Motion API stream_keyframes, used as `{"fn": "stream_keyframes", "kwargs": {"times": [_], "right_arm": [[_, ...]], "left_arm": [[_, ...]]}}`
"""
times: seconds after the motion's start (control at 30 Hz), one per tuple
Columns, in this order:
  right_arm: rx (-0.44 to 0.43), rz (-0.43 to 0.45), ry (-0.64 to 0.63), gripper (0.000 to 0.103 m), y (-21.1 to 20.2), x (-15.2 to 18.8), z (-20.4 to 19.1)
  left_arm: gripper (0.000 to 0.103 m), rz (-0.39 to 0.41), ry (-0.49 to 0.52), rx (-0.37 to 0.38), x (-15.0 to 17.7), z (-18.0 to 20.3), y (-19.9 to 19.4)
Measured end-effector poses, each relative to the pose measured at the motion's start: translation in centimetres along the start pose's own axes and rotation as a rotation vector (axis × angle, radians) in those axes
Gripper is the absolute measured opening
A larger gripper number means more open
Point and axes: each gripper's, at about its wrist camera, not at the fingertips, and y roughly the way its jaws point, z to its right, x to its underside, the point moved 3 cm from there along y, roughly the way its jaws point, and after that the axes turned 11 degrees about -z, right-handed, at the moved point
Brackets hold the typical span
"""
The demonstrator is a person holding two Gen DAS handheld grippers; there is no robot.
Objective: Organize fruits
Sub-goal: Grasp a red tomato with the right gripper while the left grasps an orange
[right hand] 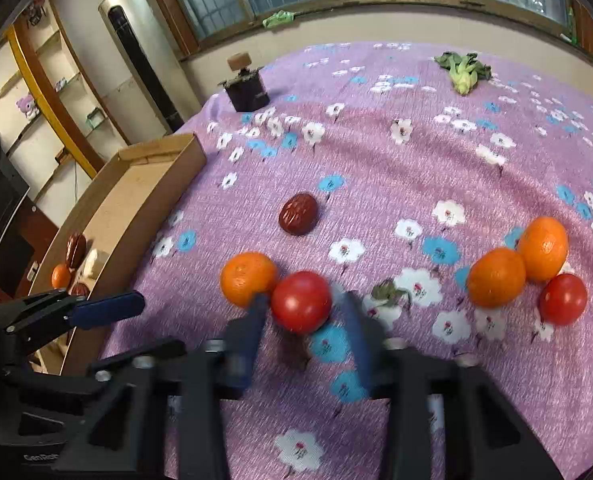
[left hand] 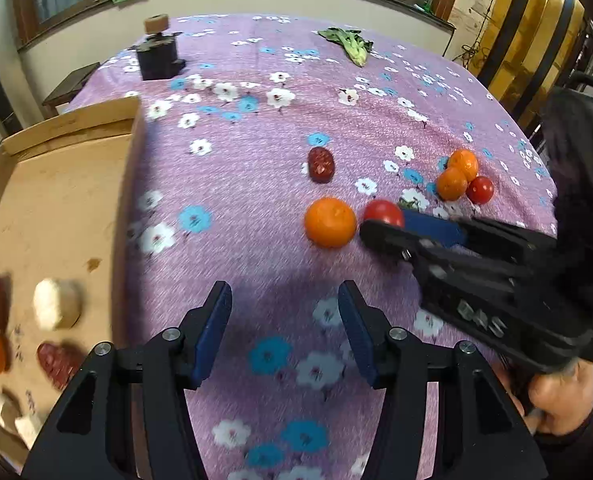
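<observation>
Purple flowered cloth covers the bench [right hand: 416, 168], with fruit scattered on it and a cardboard tray [left hand: 132, 168] at its left edge.

The right tool [right hand: 302, 320] stands wide, its blue pads either side of a red tomato [right hand: 301, 302] that touches an orange [right hand: 247, 278]; whether the pads touch it I cannot tell. The left tool [left hand: 284, 308] hangs wide and empty over bare cloth. A red date [right hand: 298, 214] lies alone; two more oranges [right hand: 496, 277] and a second tomato [right hand: 563, 299] cluster to the right. The tray holds dates, an orange and white pieces.
</observation>
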Motion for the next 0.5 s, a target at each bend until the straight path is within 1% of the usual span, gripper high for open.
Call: {"fn": "stream_keyframes", "kwargs": {"times": [0.07, 0.13, 0.2, 0.27, 0.3, 0.33, 0.37, 0.4, 0.43, 0.47, 0.5], "right_arm": [[-0.018, 0.018, 0.015, 0.030, -0.8, 0.3, 0.3], [0.006, 0.057, 0.038, 0.030, -2.2, 0.8, 0.9], [-0.013, 0.088, 0.069, 0.031, -3.6, 1.3, 1.6], [-0.002, 0.113, 0.089, 0.031, -4.7, 1.9, 2.1], [0.002, 0.121, 0.094, 0.031, -5.1, 2.1, 2.3], [0.003, 0.128, 0.104, 0.031, -5.5, 2.5, 2.6], [-0.002, 0.131, 0.112, 0.031, -5.8, 2.6, 2.7], [-0.008, 0.133, 0.119, 0.031, -6.1, 2.8, 2.9], [-0.012, 0.137, 0.126, 0.031, -6.3, 3.0, 3.0], [-0.011, 0.141, 0.131, 0.031, -6.6, 3.3, 3.1], [-0.011, 0.143, 0.131, 0.031, -6.7, 3.4, 3.1]], "left_arm": [[0.054, 0.000, 0.004, 0.013, -0.8, 0.4, 0.5], [0.054, -0.001, 0.006, 0.025, -1.8, 0.9, 1.1], [0.054, 0.003, 0.018, 0.024, -2.5, 1.3, 1.7], [0.054, -0.013, 0.030, 0.021, -3.1, 1.9, 2.9], [0.054, 0.012, 0.041, 0.000, -3.3, 2.2, 2.9], [0.054, 0.012, 0.050, -0.018, -3.4, 2.5, 3.2], [0.048, 0.021, 0.057, -0.034, -3.6, 2.7, 3.2], [0.038, 0.027, 0.062, -0.043, -3.7, 2.9, 3.2], [0.033, 0.031, 0.067, -0.049, -3.7, 3.0, 3.2], [0.030, 0.032, 0.068, -0.042, -3.6, 3.0, 3.1], [0.030, 0.030, 0.064, -0.032, -3.6, 3.0, 3.0]]}}
